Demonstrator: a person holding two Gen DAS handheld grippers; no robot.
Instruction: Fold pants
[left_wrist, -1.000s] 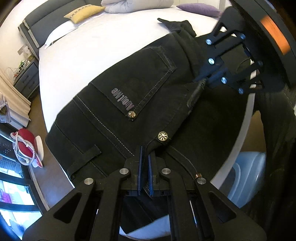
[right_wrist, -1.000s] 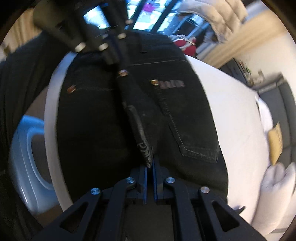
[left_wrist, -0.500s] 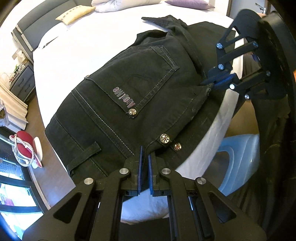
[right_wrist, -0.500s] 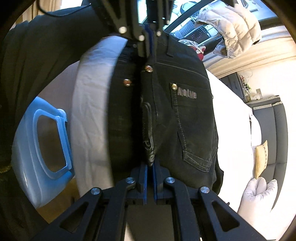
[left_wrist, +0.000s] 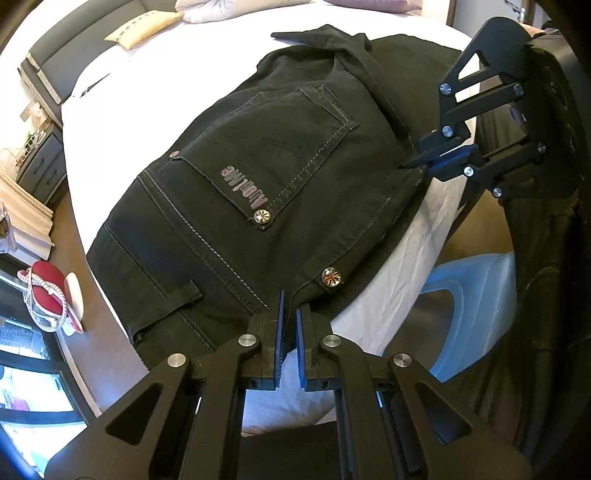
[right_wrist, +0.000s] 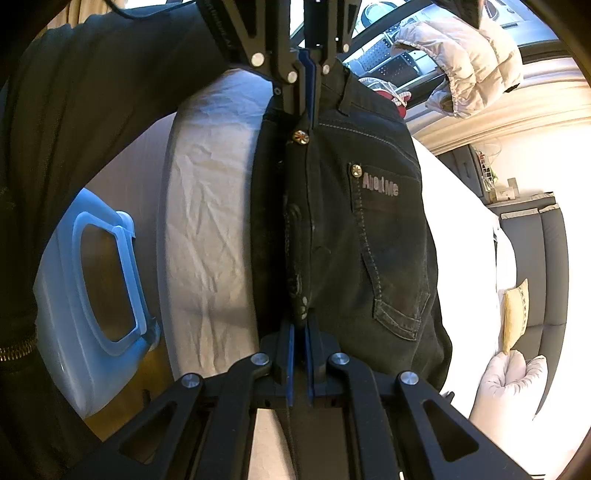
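We hold the black denim pants (left_wrist: 266, 192) flat on the white-sheeted bed (left_wrist: 391, 280), near its edge and back pocket up. Our left gripper (left_wrist: 290, 314) pinches the waistband by the metal stud (left_wrist: 331, 276); our right gripper (right_wrist: 300, 328) pinches the folded fabric edge farther along. A pale blue plastic basket (right_wrist: 88, 295) stands beside the bed.
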